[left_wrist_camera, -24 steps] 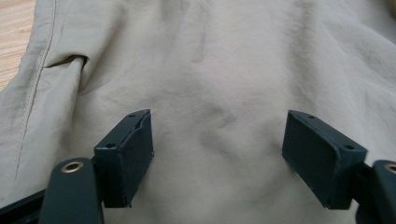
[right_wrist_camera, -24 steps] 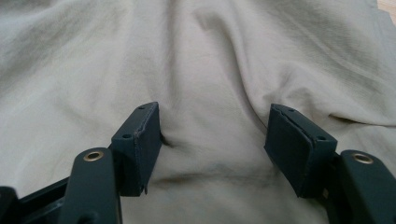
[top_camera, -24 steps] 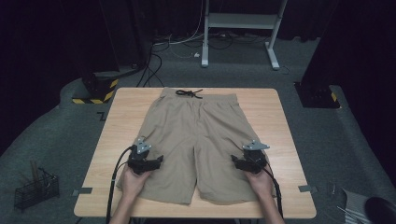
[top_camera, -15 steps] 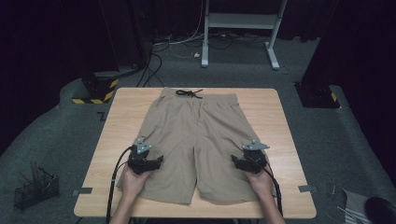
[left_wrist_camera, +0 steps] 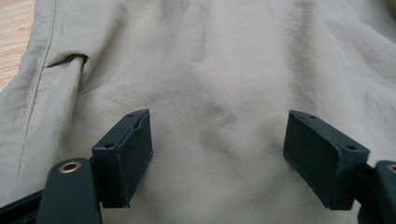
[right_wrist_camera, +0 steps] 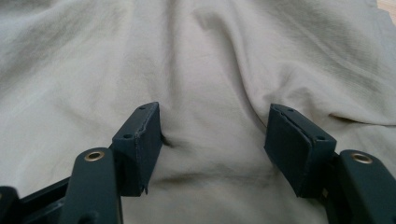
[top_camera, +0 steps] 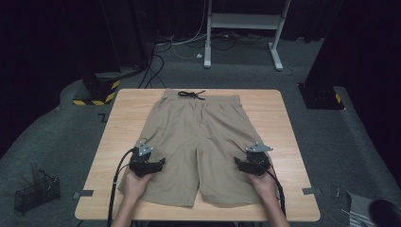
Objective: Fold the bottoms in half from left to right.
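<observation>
- A pair of beige shorts [top_camera: 198, 142] lies spread flat on the wooden table [top_camera: 283, 123], waistband at the far side and both leg hems toward the near edge.
- A dark drawstring [top_camera: 191, 94] is knotted at the middle of the waistband, its ends resting on the table just beyond the cloth.
- The left gripper [top_camera: 147, 163] rests on the shorts' left leg, near its outer seam, with the person's left hand [top_camera: 135, 182] behind it and a black cable trailing off the near edge.
- In the left gripper view its jaws stand wide apart with only flat cloth between them; the pads [left_wrist_camera: 133, 154] pinch nothing. A pocket slit [left_wrist_camera: 67, 59] shows to the upper left, beside the side seam.
- The right gripper [top_camera: 253, 163] sits on the shorts' right leg, close to that leg's outer edge, held by the right hand [top_camera: 265, 184].
- In the right gripper view its jaws also gape, pads [right_wrist_camera: 144, 140] spread on either side of a soft ridge of fabric, which they do not clamp.
- A wire basket [top_camera: 35, 191] stands on the floor to the near left of the table.
</observation>
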Tool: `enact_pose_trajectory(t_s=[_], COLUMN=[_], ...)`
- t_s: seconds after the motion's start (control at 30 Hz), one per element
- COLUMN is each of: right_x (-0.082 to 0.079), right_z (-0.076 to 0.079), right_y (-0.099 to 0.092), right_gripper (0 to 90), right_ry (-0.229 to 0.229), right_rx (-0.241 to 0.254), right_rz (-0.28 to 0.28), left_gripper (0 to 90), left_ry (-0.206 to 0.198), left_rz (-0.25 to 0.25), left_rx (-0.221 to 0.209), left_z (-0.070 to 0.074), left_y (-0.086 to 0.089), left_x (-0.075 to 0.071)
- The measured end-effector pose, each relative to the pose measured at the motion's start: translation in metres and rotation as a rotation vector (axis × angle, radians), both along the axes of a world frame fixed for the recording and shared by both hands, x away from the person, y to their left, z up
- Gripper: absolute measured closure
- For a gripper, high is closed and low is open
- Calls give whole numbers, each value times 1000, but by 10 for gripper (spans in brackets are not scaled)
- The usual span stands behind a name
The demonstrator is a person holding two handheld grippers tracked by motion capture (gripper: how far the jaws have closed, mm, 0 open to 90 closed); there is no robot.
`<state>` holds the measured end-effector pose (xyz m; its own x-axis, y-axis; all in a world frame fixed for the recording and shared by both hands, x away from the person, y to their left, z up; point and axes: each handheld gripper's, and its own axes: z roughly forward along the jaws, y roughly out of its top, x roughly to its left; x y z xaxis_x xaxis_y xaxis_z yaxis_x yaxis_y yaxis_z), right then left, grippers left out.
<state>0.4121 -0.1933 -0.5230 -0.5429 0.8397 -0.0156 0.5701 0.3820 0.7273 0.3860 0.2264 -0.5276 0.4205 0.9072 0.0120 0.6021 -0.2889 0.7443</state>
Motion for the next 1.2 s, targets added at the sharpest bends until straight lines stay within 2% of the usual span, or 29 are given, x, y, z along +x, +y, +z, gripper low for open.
enact_pose_trajectory(t_s=[0.23,0.67,1.2], right_x=[-2,-19,-31], right_z=[0,0,0], right_y=[1,3,4], right_gripper=[377,399,399], right_ry=[-1,-5,-4], right_rx=[4,3,1], right_rz=[-11,-31,-34], left_gripper=[261,265,294], left_ry=[-2,-2,-5], left_rz=[3,-11,-25], left_rx=[-9,-11,-16], left_z=[0,0,0], left_y=[-1,-3,-3], left_x=[-4,-13,-23])
